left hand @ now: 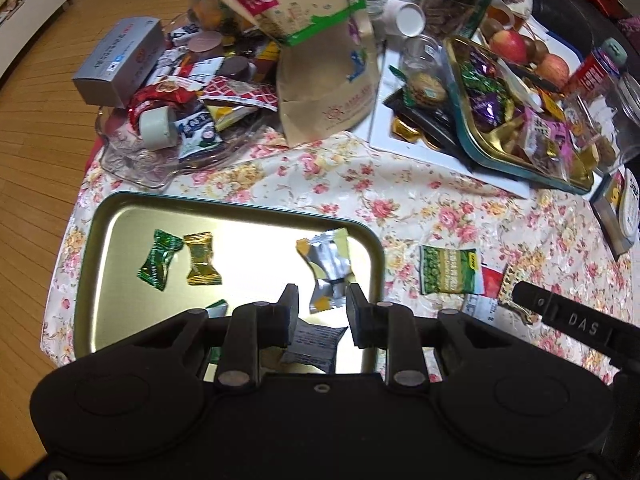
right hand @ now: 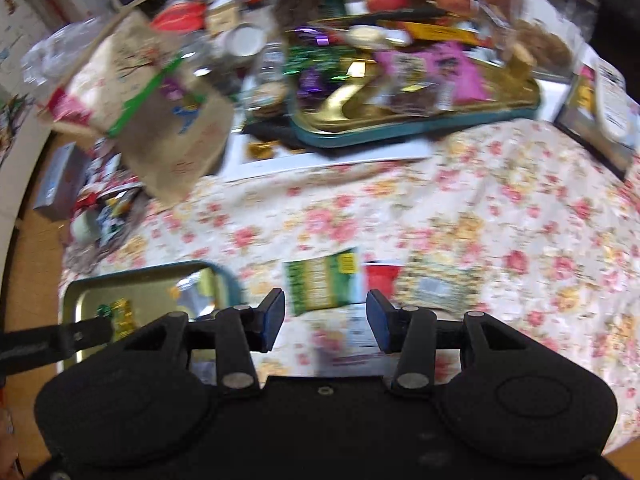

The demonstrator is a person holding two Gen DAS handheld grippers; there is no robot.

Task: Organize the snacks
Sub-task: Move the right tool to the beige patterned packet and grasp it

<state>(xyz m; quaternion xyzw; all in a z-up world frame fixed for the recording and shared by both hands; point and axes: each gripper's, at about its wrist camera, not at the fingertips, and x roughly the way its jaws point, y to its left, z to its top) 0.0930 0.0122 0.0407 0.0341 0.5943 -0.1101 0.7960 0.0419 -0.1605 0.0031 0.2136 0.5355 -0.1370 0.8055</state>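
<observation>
Left wrist view: the left tool (left hand: 322, 306) hangs over the near tray (left hand: 90, 240), its jaws spread with nothing between them. Directly under the gap lies a silver-and-yellow wrapper (left hand: 328, 270) on the tray floor; a grey packet (left hand: 312, 346) lies nearer, partly hidden by the tool body. Farther left on the same tray sit a green candy (left hand: 158, 260) and a gold candy (left hand: 201, 258), side by side and apart from the silver wrapper. Just right of the tray, on the flowered worktop (left hand: 400, 200), lies a green snack bag (left hand: 448, 270), with the tip of the right tool showing beside it at the frame edge. Beyond, a glass dish (left hand: 132, 160) holds a heap of wrapped sweets and a roll of tape (left hand: 158, 126); a brown paper bag (left hand: 320, 40) stands behind it. To the right, a second tray (left hand: 516, 164) is filled with purple and green wrappers, and apples (left hand: 508, 46) lie beyond it.

Right wrist view, blurred: the right tool (right hand: 326, 314) is spread and empty above the worktop (right hand: 480, 200), with the green snack bag (right hand: 320, 280) just ahead of its fingers and a red packet (right hand: 382, 276) beside that. The near tray (right hand: 152, 270) lies to the left.
</observation>
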